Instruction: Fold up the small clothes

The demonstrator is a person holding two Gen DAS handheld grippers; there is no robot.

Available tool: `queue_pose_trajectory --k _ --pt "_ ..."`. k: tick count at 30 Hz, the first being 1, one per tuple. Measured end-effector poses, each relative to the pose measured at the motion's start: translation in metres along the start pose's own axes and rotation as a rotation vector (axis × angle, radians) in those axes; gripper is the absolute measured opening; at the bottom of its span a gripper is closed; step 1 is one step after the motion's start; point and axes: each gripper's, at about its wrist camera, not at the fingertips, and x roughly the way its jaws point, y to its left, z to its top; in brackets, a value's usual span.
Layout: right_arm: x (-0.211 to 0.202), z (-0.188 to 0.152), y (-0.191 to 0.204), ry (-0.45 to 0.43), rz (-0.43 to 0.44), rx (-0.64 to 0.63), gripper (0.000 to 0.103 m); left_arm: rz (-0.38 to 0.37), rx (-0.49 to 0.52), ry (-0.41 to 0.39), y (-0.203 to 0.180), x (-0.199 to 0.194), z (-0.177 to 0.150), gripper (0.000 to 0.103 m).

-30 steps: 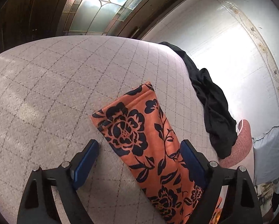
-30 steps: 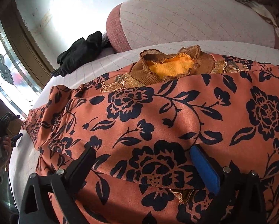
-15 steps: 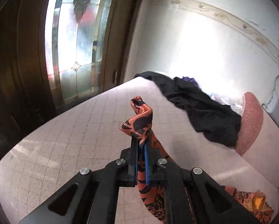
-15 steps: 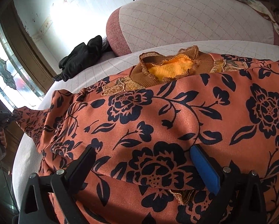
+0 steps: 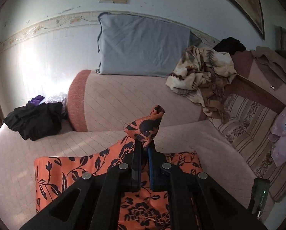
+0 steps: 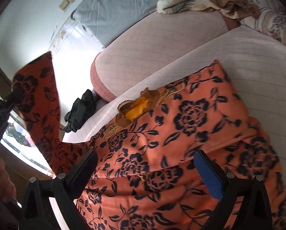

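An orange garment with black flowers (image 6: 190,126) lies on the pinkish sofa seat (image 6: 257,57), its brown collar with yellow lining (image 6: 137,107) facing the backrest. My left gripper (image 5: 144,145) is shut on the garment's sleeve end (image 5: 144,126) and holds it up above the body of the garment (image 5: 70,168). In the right wrist view the lifted sleeve (image 6: 39,99) hangs at the left, with the left gripper (image 6: 6,99) holding it. My right gripper (image 6: 144,164) is open, just above the garment's body.
A black clothes pile (image 5: 35,118) lies at the sofa's left end. A blue-grey pillow (image 5: 143,46) and a crumpled beige blanket (image 5: 204,72) rest on the backrest. A striped cushion (image 5: 257,126) and lilac cloth (image 5: 284,134) are at right.
My left gripper closed on the sleeve end, lifted it and swung it over toward the garment's body. My right gripper stayed open over the garment, tilting a little.
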Motion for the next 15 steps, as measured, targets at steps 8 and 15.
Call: queue_pose_trajectory --k 8,15 --pt "-0.045 0.004 -0.076 0.024 -0.07 0.143 0.102 -0.039 0.091 0.374 -0.026 0.056 -0.106 0.05" --pt "0.007 0.028 -0.054 0.09 -0.023 0.156 0.102 0.232 -0.036 0.188 0.088 -0.03 -0.101 0.075"
